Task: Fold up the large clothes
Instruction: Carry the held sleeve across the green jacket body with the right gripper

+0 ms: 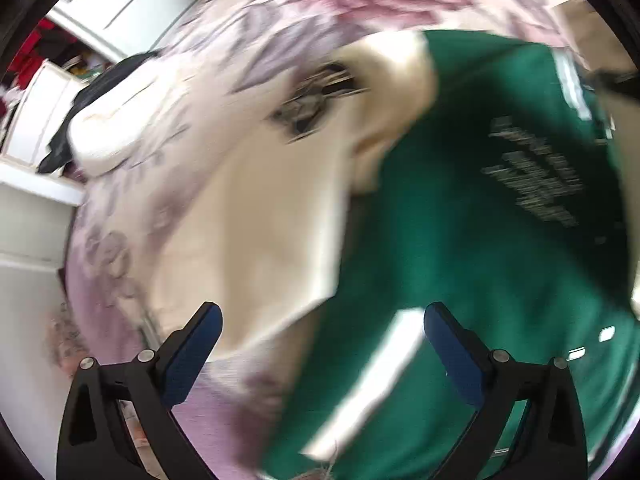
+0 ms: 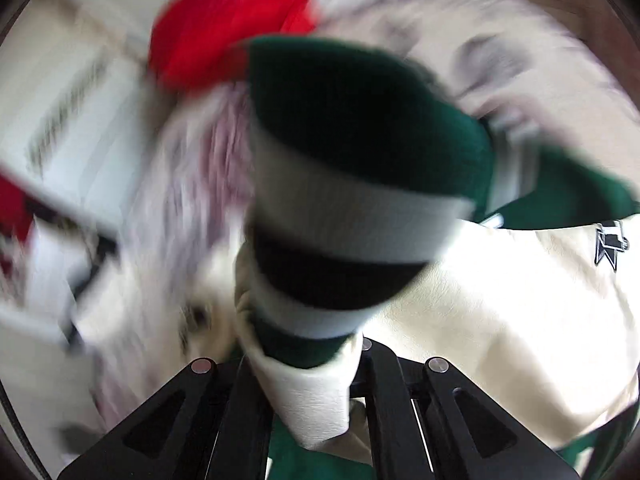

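Note:
A green jacket [image 1: 460, 220] with cream sleeves [image 1: 256, 240] and white lettering lies on a floral bedspread [image 1: 248, 32]. My left gripper [image 1: 322, 320] hangs open above it, its blue pads wide apart over the edge where the cream sleeve meets the green body, nothing between them. In the right wrist view my right gripper [image 2: 310, 364] is shut on the jacket's cream sleeve at its striped green, white and black cuff [image 2: 340, 208]. The cuff sticks up past the fingers, lifted off the bed. Both views are blurred.
White furniture [image 1: 36, 120] stands left of the bed with dark and red items near it. A red cloth [image 2: 224, 20] lies at the far side in the right wrist view. A brown paper bag [image 1: 592, 28] rests at the bed's upper right.

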Motion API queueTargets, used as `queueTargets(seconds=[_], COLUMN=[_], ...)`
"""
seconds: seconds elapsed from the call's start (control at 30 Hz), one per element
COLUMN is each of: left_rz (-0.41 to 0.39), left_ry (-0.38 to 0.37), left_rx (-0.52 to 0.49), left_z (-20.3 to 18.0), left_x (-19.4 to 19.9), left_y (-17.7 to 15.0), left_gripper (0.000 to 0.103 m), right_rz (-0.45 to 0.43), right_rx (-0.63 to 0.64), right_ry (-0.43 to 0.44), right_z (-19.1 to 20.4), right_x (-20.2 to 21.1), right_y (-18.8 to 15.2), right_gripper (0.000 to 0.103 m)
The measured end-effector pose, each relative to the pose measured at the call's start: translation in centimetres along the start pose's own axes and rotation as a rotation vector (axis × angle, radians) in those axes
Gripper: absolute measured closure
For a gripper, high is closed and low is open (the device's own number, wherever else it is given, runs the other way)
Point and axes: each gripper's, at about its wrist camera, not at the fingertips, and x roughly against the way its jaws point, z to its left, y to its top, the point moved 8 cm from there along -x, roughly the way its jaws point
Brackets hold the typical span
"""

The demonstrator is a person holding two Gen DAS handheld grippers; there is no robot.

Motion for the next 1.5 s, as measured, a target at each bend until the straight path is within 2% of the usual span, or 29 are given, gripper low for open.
queueTargets(seconds=[0.07, 0.13, 0.2, 0.23, 0.33, 0.4, 0.47, 0.57, 0.6, 0.63, 0.67, 0.7, 0.73, 0.77, 0.87, 0.93, 0.97, 1.0, 1.07, 1.1, 1.17, 1.27, 1.33, 1.43, 1.5], left_rz=[0.018, 0.040, 0.044, 0.046, 0.047, 0.047, 0.024, 0.004, -0.004, -0.008, -0.018, -0.034, -0.055, -0.069, -0.095, -0.079, -0.068, -0.057, -0.029, -0.019, -0.020, -0.080, -0.068, -0.018, 0.035], left_ry=[0.029, 0.019, 0.018, 0.007, -0.026, -0.049, -0.066, -0.093, -0.098, -0.097, -0.101, -0.103, -0.091, -0.076, -0.034, -0.014, -0.001, 0.010, 0.016, 0.004, -0.026, -0.041, -0.024, 0.033, 0.066], left_rx=[0.009, 0.030, 0.033, 0.031, 0.023, 0.013, 0.011, -0.006, -0.023, -0.042, -0.057, -0.067, -0.080, -0.093, -0.119, -0.137, -0.144, -0.153, -0.159, -0.145, -0.109, -0.020, 0.049, 0.157, 0.244], left_z=[2.4, 4.0, 4.7, 4.7, 4.1, 3.0, 1.9, -0.3, -1.3, -2.2, -3.2, -4.0, -4.7, -5.4, -7.2, -8.5, -8.9, -9.2, -9.5, -9.3, -8.3, -3.7, 0.7, 7.8, 13.6], left_x=[-1.2, -2.0, -2.2, -2.3, -2.0, -1.4, -0.4, 0.8, 1.0, 1.1, 1.3, 1.4, 1.3, 1.0, -0.8, -2.7, -3.4, -4.3, -6.2, -6.4, -5.7, -2.7, -1.6, -1.7, -2.8], left_y=[-0.7, -1.5, -2.1, -2.3, -2.4, -2.1, -1.6, -0.9, -0.7, -0.5, -0.2, 0.1, 0.6, 1.1, 2.7, 3.6, 3.8, 4.1, 4.8, 4.9, 5.0, 3.8, 1.8, -2.0, -5.3], left_gripper=[0.000, 0.000, 0.000, 0.000, 0.000, 0.000, 0.000, 0.000, 0.000, 0.000, 0.000, 0.000, 0.000, 0.000, 0.000, 0.000, 0.000, 0.000, 0.000, 0.000, 0.000, 0.000, 0.000, 0.000, 0.000], right_rz=[0.176, 0.322, 0.380, 0.363, 0.266, 0.177, 0.113, 0.064, 0.061, 0.054, 0.035, -0.021, -0.052, -0.107, -0.278, -0.247, -0.204, -0.139, -0.044, -0.029, 0.030, 0.095, 0.133, 0.215, 0.246], right_rx=[0.065, 0.048, -0.024, -0.084, -0.308, -0.502, -0.695, -0.921, -0.974, -1.022, -1.074, -1.105, -1.109, -1.104, -1.133, -1.174, -1.184, -1.175, -1.109, -1.069, -0.952, -0.798, -0.706, -0.540, -0.354], right_ry=[0.013, 0.056, 0.155, 0.211, 0.297, 0.274, 0.201, 0.113, 0.111, 0.154, 0.189, 0.229, 0.248, 0.209, 0.111, 0.060, 0.075, 0.097, 0.078, 0.062, -0.005, -0.036, -0.022, 0.063, 0.050], right_z=[3.0, 3.8, 3.2, 2.4, -3.5, -8.8, -16.0, -24.5, -26.0, -27.5, -28.9, -29.5, -29.5, -30.0, -32.2, -33.2, -33.6, -33.3, -32.4, -32.6, -29.8, -23.7, -21.2, -10.9, -4.4], right_x=[-6.7, -9.9, -9.4, -7.8, -1.4, 2.7, 5.7, 6.5, 6.2, 5.1, 3.9, 3.5, 3.1, 3.4, 5.8, 6.9, 7.4, 7.3, 8.1, 9.5, 10.4, 10.5, 8.9, 4.6, 1.4], right_y=[-3.2, -5.7, -7.7, -7.7, -8.9, -10.3, -12.7, -16.7, -16.8, -17.1, -17.2, -16.7, -15.7, -15.1, -14.8, -16.0, -16.3, -16.8, -17.5, -18.4, -18.7, -18.5, -19.5, -18.8, -17.1], right_gripper=[0.098, 0.086, 0.032, 0.027, 0.027, 0.027, 0.027, 0.027, 0.027, 0.028, 0.045, 0.074, 0.083, 0.089, 0.092, 0.091, 0.084, 0.071, 0.056, 0.050, 0.045, 0.045, 0.044, 0.041, 0.041])
